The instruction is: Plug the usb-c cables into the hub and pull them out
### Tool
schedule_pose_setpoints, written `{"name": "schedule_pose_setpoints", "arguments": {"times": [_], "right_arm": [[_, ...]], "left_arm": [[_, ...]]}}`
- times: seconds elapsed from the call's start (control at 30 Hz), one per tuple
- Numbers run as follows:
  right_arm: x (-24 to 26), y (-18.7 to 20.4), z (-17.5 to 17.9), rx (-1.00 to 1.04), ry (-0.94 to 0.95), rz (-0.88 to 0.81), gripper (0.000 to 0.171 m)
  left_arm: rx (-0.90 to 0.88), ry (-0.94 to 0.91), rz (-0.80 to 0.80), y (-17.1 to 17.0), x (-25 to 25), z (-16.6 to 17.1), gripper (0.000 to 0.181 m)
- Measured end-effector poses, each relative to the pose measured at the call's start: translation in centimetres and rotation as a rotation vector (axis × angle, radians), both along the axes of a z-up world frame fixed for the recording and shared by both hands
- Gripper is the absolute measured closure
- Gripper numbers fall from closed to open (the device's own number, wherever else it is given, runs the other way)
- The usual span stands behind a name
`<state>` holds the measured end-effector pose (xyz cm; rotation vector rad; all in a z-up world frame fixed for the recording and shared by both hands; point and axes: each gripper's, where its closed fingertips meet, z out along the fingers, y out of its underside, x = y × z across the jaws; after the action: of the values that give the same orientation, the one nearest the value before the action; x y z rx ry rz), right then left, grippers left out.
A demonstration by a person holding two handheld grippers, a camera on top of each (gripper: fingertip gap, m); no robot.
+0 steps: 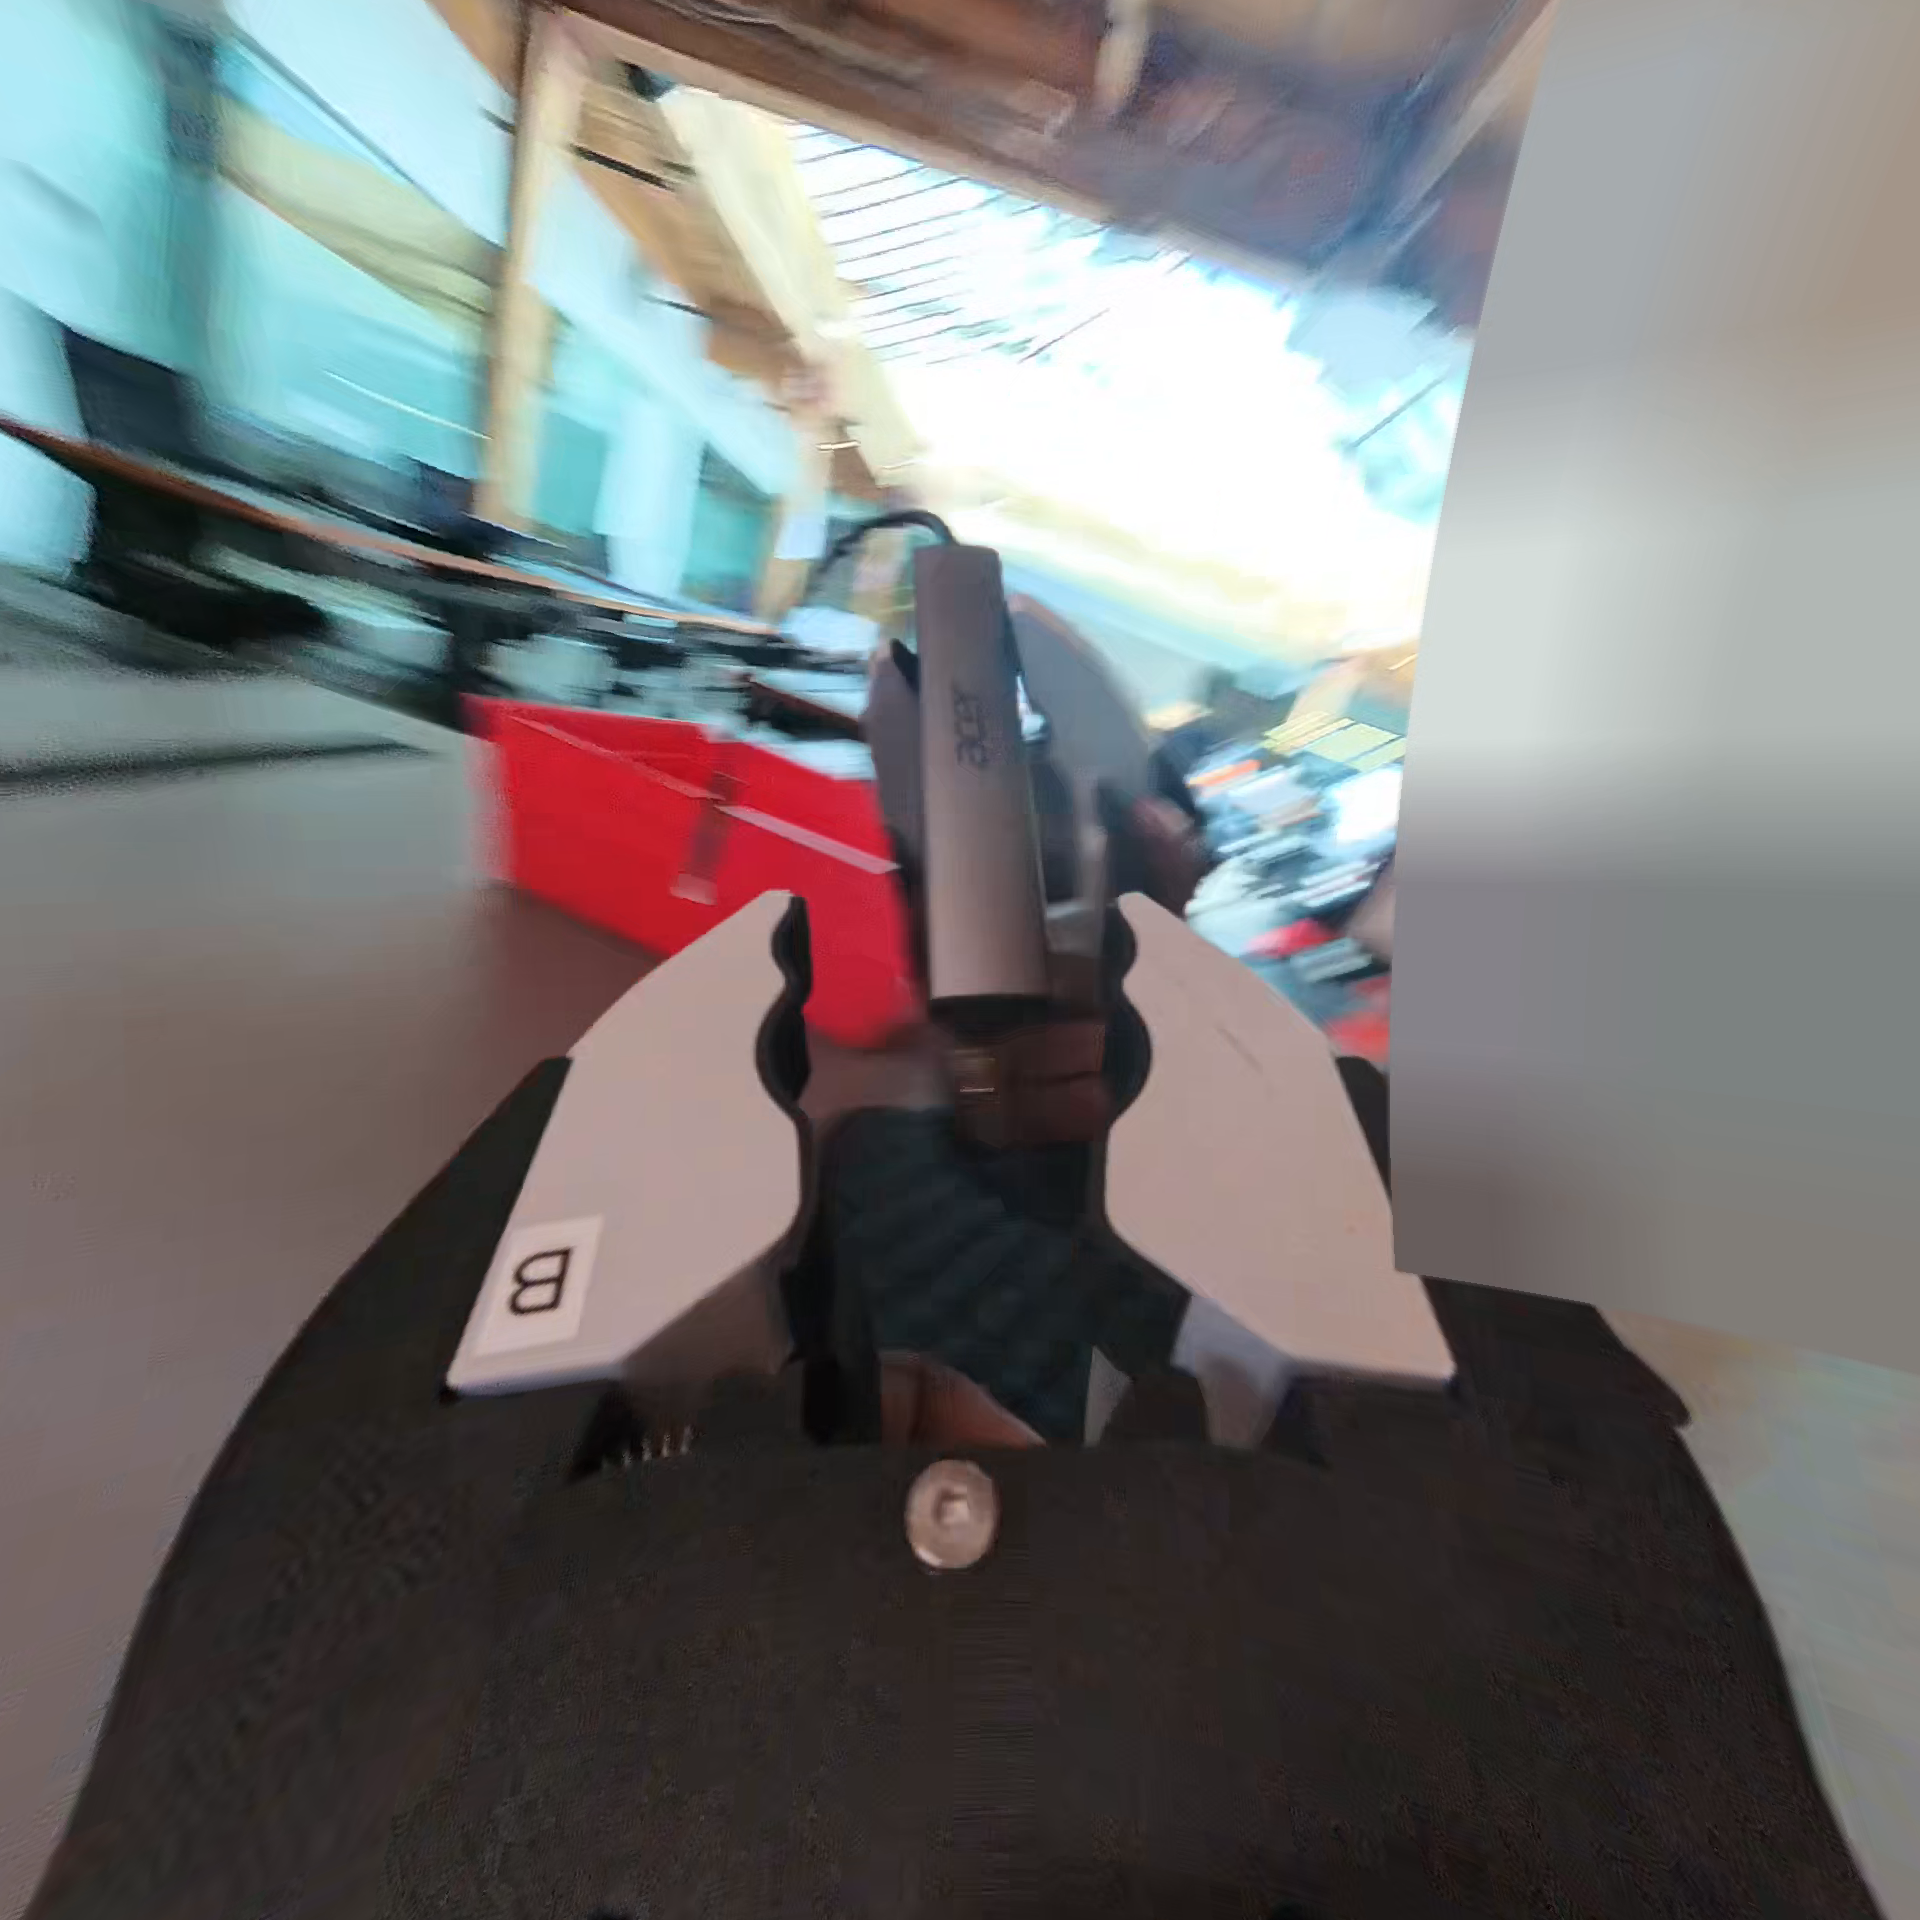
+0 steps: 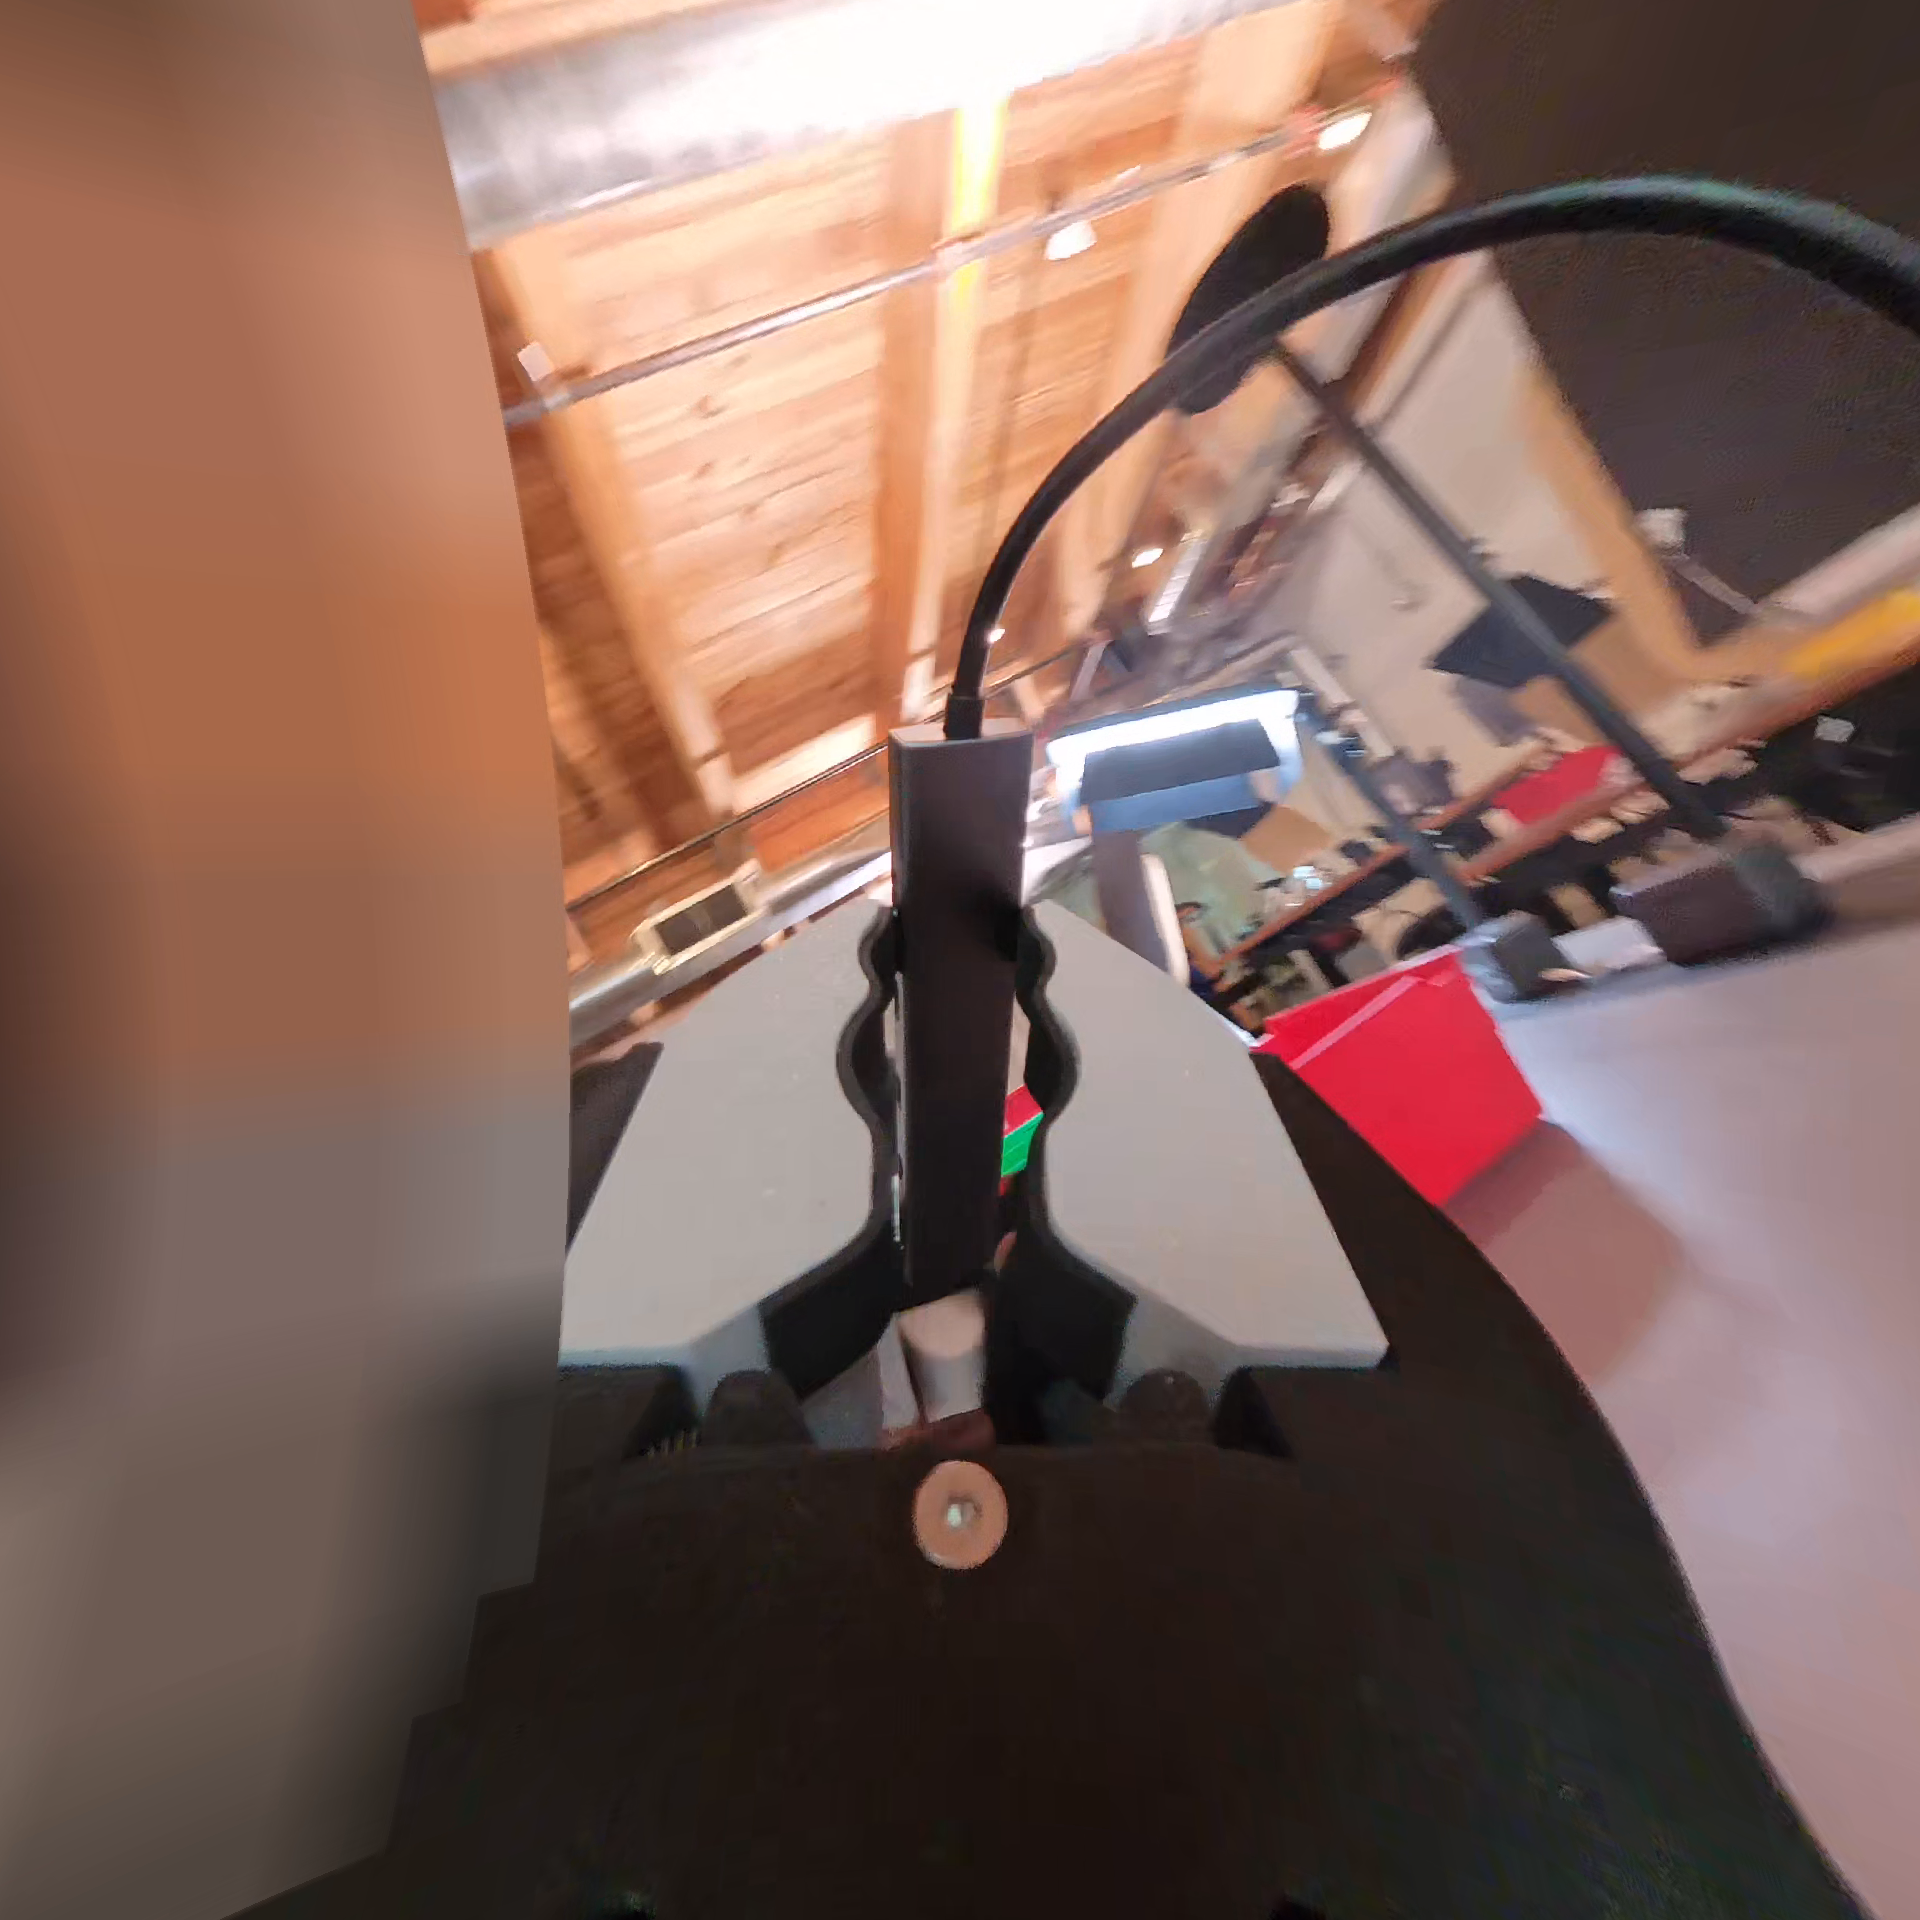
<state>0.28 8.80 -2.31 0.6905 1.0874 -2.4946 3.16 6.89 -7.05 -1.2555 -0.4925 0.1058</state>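
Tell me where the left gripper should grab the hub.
Probably the near end of the hub, approached straight on along its length: that end points between the open left gripper fingers. The right gripper clamps its middle, and the black cable leaves the far end.

A large workshop or lab hall was indicated: exposed wooden roof beams [image 2: 790, 436] were seen overhead, long benches [image 2: 1507, 831] crowded with gear were ranged behind, and a red bin [image 2: 1413, 1081] was set on a smooth grey table [image 2: 1714, 1195].
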Motion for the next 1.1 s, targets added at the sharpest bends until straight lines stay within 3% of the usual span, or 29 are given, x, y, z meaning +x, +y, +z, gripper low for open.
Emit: {"name": "schedule_pose_setpoints", "arguments": {"times": [0.1,0.2,0.27,0.4,0.53,0.6,0.67,0.77,0.93,0.97,1.03,1.1], "right_arm": [[-1.4,0.3,-1.3,0.017,-0.128,-0.097,0.150],[-1.8,0.2,-1.8,0.026,-0.175,-0.137,0.150],[-1.7,-0.1,-2.1,0.050,-0.188,-0.136,0.150],[-1.8,-0.2,-2.8,0.101,-0.220,-0.102,0.149],[0.9,-0.8,-4.3,0.410,0.053,0.063,0.127],[2.1,0.0,-5.5,0.642,0.269,0.037,0.127],[2.0,1.6,-5.4,0.846,0.534,-0.155,0.131],[2.1,3.2,-2.9,0.980,0.886,-0.429,0.137],[1.7,2.0,-5.3,1.195,1.123,-0.326,0.133],[1.6,1.6,-5.7,1.208,1.154,-0.310,0.135],[1.2,1.0,-6.1,1.234,1.214,-0.341,0.156],[0.9,0.8,-5.8,1.247,1.261,-0.387,0.158]], "left_arm": [[-0.369,0.371,0.367,-0.7,-1.5,-0.4,0.127],[-0.649,0.591,0.534,-0.3,-2.2,-1.2,0.137],[-0.716,0.661,0.603,-0.1,-2.5,-1.2,0.166],[-0.655,0.601,0.534,-0.3,-2.4,-1.4,0.170],[-0.492,0.501,0.394,-1.8,-1.6,-0.6,0.171],[-0.505,0.513,0.380,-3.0,-1.5,-0.7,0.171],[-0.567,0.544,0.367,-3.8,-1.5,-1.2,0.171],[-0.660,0.617,0.305,-4.0,-0.9,-2.0,0.171],[-0.683,0.726,0.168,-2.8,0.8,-2.1,0.171],[-0.679,0.739,0.147,-2.6,1.1,-2.1,0.171],[-0.680,0.740,0.146,-2.6,1.1,-2.1,0.171],[-0.668,0.698,0.207,-3.2,0.3,-1.8,0.168]]}}
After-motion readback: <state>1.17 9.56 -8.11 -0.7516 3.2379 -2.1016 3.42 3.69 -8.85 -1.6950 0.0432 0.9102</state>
